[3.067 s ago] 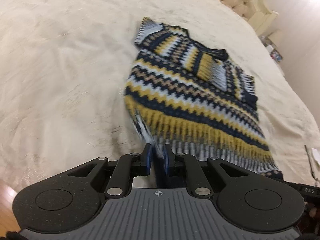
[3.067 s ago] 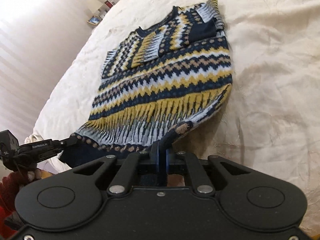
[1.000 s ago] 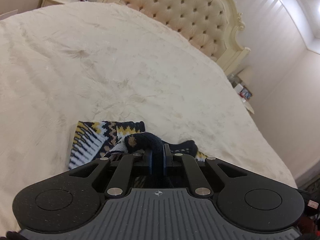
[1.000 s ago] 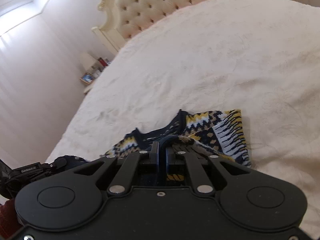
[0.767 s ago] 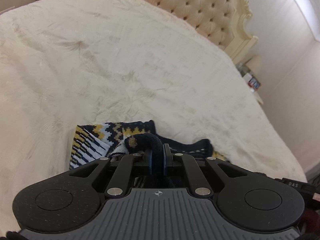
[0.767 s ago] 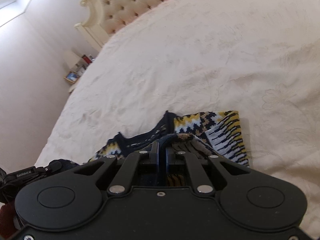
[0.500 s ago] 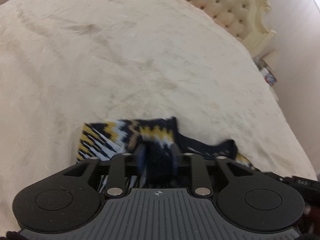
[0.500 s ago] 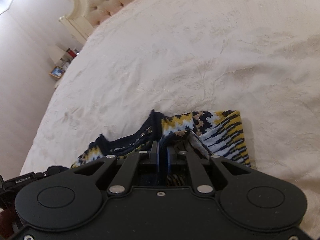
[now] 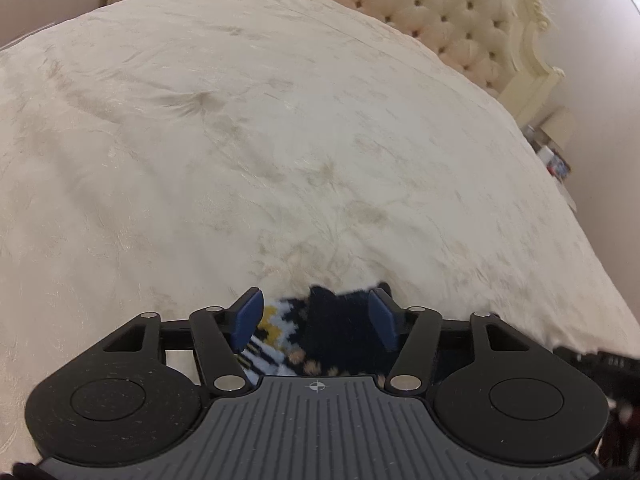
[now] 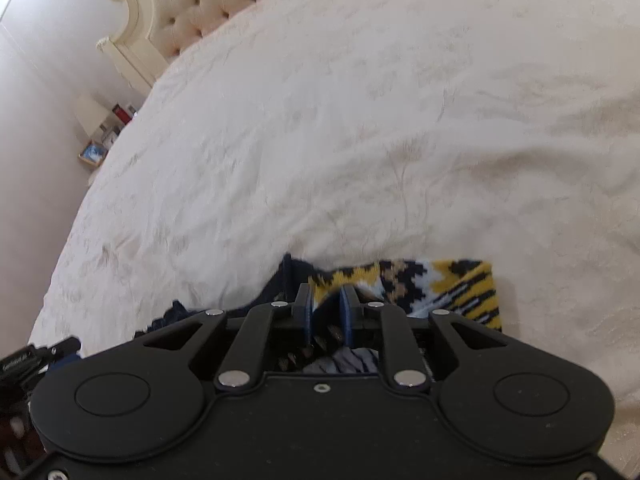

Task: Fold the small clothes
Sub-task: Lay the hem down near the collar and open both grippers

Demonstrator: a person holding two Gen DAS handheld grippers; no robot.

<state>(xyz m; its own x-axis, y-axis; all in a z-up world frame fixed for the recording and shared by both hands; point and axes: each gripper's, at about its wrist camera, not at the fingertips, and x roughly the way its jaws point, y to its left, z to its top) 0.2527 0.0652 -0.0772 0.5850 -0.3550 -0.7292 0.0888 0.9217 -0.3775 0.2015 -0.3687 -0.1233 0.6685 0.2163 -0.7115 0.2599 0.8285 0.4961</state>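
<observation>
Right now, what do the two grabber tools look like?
The left tool has blue pads on black linkage arms with silver rivets, two round black discs and a ribbed grey plate bearing a small crosshair mark. The right tool looks alike, but its plate is plain black.

Bed (image 9: 280, 128): cream textured bedspread (image 10: 400, 120), wrinkled, covers the whole visible surface. Tufted headboard (image 9: 440, 12) with a carved cream frame at the far end. Only item lying on the bedspread is the patterned knit sweater (image 10: 452, 284), navy/yellow/white/tan, at the near edge of both views. Right wrist view shows a striped yellow-and-navy corner lying flat on the cover; the rest is hidden. Left wrist view shows a dark navy part and a zigzag patch (image 9: 276, 328). Folded state not readable.
</observation>
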